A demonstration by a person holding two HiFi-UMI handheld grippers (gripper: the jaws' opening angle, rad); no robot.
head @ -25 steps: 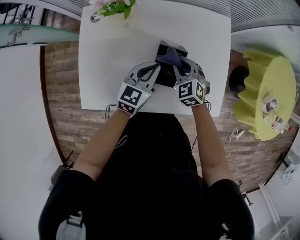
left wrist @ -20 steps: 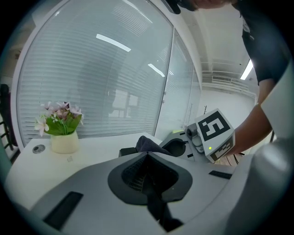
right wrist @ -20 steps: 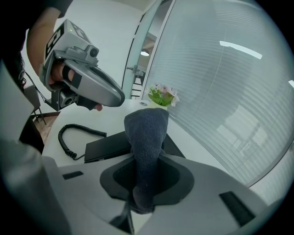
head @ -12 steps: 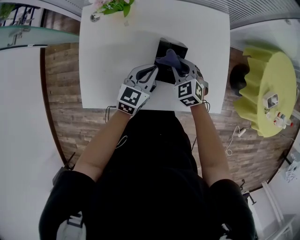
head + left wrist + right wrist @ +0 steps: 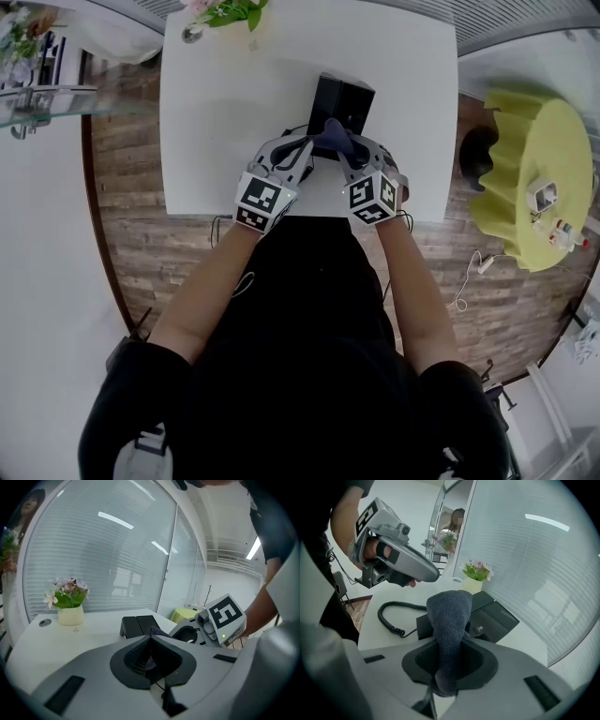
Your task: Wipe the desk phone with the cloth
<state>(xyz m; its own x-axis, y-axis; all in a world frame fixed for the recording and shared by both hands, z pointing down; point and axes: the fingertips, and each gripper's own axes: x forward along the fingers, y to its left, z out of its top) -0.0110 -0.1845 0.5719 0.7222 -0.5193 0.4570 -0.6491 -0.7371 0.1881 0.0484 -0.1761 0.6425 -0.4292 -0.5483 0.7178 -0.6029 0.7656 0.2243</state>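
Note:
On the white table (image 5: 216, 122) stands a black desk phone (image 5: 341, 101), with its coiled cord (image 5: 391, 616) lying on the tabletop. My right gripper (image 5: 349, 155) is shut on a dark blue cloth (image 5: 330, 134). The cloth (image 5: 447, 620) sticks up from between the jaws and hangs at the phone's (image 5: 490, 613) near end. My left gripper (image 5: 298, 150) is just left of the cloth, lifted off the table, and its jaws meet with nothing seen between them. From the left gripper (image 5: 150, 656) I see the phone (image 5: 138, 625) and the right gripper (image 5: 206, 627) beyond.
A vase of flowers (image 5: 220, 14) stands at the table's far edge. A yellow round table (image 5: 534, 178) with small items is to the right, a glass table (image 5: 47, 94) to the left. Wooden floor surrounds the table. A person stands far off behind glass (image 5: 457, 520).
Both grippers have drawn back toward the table's near edge. The cloth has slid from the phone's top to its near end, uncovering more of the phone.

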